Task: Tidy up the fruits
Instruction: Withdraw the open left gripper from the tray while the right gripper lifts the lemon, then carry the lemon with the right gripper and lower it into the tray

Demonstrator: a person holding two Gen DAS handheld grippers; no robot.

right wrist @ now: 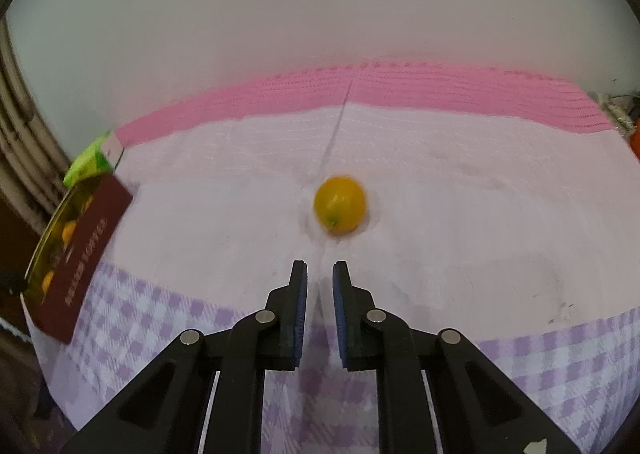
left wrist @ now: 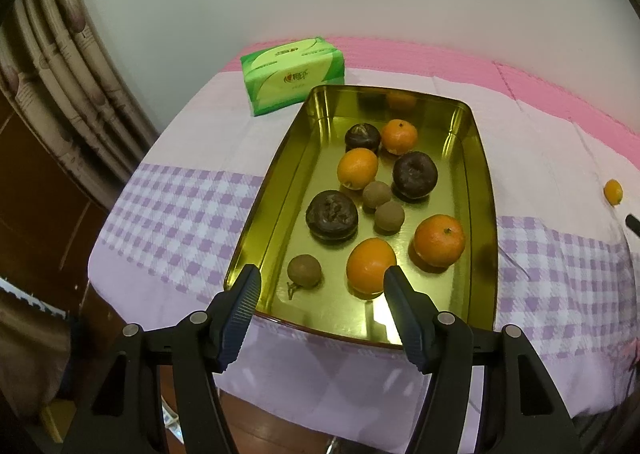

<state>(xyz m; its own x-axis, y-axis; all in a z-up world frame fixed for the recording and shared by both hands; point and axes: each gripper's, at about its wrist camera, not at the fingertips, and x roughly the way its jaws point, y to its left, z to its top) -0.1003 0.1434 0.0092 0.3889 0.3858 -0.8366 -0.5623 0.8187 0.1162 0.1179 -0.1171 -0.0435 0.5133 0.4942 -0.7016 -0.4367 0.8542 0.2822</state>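
A gold tin tray (left wrist: 484,213) holds several oranges, three dark round fruits such as (left wrist: 332,215) and three small brown ones such as (left wrist: 304,270). My left gripper (left wrist: 322,278) hangs open over the tray's near end, with nothing pressed between its pads. The nearest orange (left wrist: 370,266) lies just past its right fingertip (left wrist: 394,278). One loose orange fruit (right wrist: 340,210) rests on the pink cloth, to the right of the tray (right wrist: 92,250) and outside it, also seen as a small orange fruit (left wrist: 613,191). My right gripper (right wrist: 320,274) is shut and empty, a short way in front of that fruit.
A green tissue pack (left wrist: 294,73) stands behind the tray's far left corner. The pink and purple-checked cloth (right wrist: 440,181) covers the table, whose near edge drops to a wooden floor. A curtain (left wrist: 60,53) hangs at the left and a plain wall stands behind.
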